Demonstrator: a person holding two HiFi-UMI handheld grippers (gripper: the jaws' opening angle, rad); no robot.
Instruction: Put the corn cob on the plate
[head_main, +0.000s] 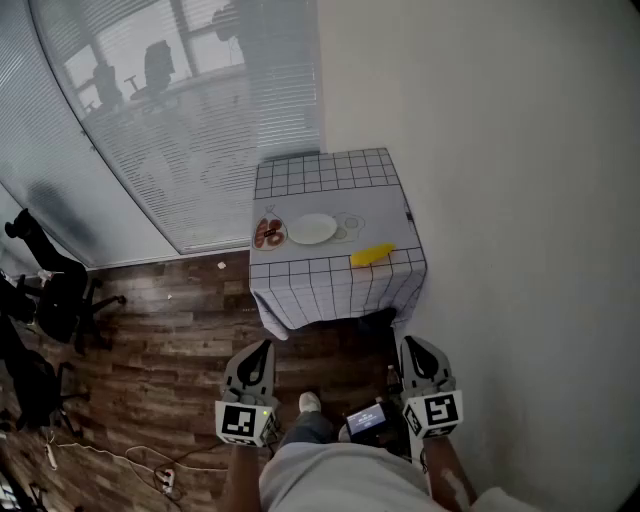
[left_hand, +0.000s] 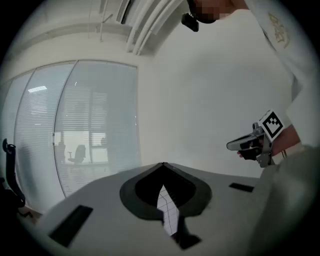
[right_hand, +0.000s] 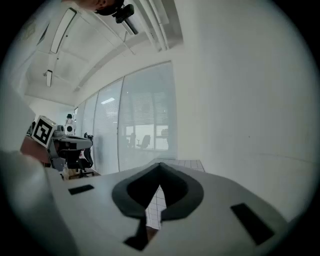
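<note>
Head view: a yellow corn cob (head_main: 372, 255) lay near the front right edge of a small bench draped in white grid-patterned cloth (head_main: 330, 290), close beside the round white plate (head_main: 312, 229) but not on it. The left claw (head_main: 262, 348) and right claw (head_main: 412, 345) were held well short of the bench, likely before any reach.

Left gripper view: jaws pressed together, holding nothing.

Right gripper view: jaws likewise together and empty, bench ahead.
</note>
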